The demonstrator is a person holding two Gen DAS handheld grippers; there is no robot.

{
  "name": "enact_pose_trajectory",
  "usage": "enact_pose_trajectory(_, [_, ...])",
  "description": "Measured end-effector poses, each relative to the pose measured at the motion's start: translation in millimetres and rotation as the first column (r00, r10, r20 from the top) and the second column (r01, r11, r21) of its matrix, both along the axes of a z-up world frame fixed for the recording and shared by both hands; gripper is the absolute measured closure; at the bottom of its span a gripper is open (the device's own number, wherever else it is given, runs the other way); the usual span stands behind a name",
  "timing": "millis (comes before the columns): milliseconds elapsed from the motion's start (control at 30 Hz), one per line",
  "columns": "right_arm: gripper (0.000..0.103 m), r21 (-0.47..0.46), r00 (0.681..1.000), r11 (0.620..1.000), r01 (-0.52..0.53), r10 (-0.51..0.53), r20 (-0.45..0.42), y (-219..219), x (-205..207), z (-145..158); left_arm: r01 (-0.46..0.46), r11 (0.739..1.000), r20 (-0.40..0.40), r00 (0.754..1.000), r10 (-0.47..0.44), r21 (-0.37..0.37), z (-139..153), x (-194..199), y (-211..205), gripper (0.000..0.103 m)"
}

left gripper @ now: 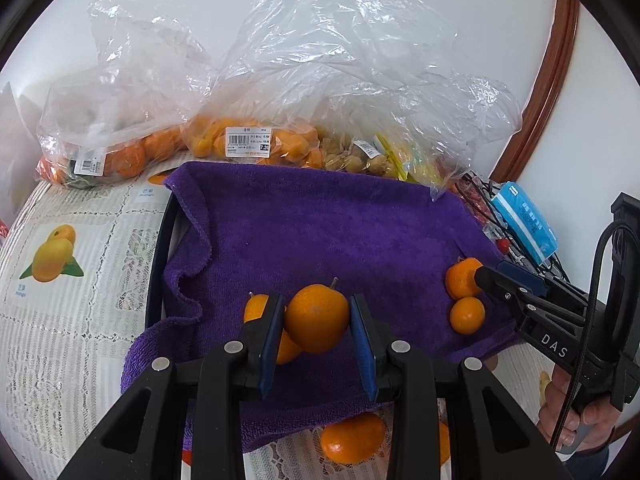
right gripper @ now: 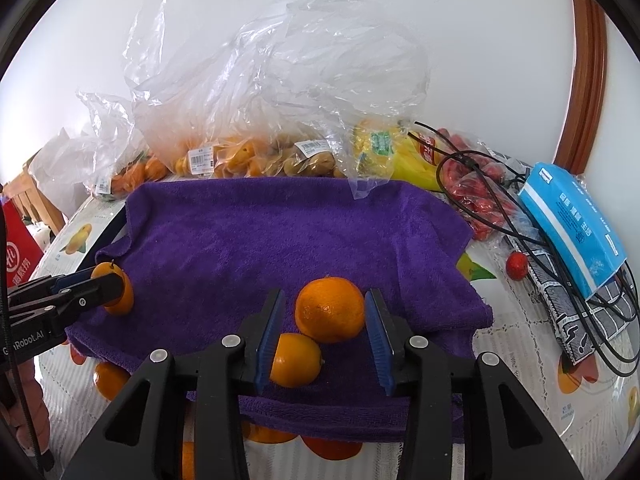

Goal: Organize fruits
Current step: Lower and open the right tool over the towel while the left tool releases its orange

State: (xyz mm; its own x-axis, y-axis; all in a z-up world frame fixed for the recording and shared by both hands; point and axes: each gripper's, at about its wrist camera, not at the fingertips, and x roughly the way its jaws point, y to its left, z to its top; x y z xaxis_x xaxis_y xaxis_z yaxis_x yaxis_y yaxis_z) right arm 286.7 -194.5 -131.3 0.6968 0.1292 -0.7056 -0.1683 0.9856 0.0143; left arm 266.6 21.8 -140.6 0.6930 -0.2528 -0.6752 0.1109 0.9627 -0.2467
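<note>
Towel [right gripper: 280,232] purple, left fingers [left gripper: 276,320] pinching orange [left gripper: 316,316], right fingers [right gripper: 374,320] slack around another orange [right gripper: 330,308], fruit bags [right gripper: 248,160] behind.

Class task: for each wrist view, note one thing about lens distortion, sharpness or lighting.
Left wrist view: the brown wooden door frame bows from fisheye curvature, and the corners go black. Right wrist view: the purple terry towel looks sharp, light is soft and even, and the crumpled clear plastic bags show only mild sheen.
</note>
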Motion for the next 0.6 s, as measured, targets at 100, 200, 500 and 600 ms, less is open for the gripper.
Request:
enact_pose_trajectory(100, [0.059,0.0,1.0,1.0,0.001,-0.001,0.003,-0.1,-0.5,0.7,-0.003,1.0,-0.002,1.0,0.003,-0.001,-0.4,0.0,0.7,0.071])
enact_pose_trajectory(200, [0.054,0.002,1.0,1.0,0.006,-0.006,0.006,-0.4,-1.2,1.4,-0.004,1.0,-0.002,1.0,0.004,0.003,-0.6,-0.4,0.9,0.066])
enact_pose_trajectory(500, [0.042,0.025,0.999,0.999,0.021,-0.021,0.027,-3.8,-5.8,10.6,-0.006,1.0,0.028,1.0,0.005,0.019,6.2,-5.6,-1.8,0.047])
enact_pose_trajectory(600, [0.033,0.02,0.998,1.0,0.022,-0.023,0.057,-3.0,-12.0,21.0,-0.01,1.0,0.033,0.999,0.009,0.021,9.1,-6.6,-1.1,0.047])
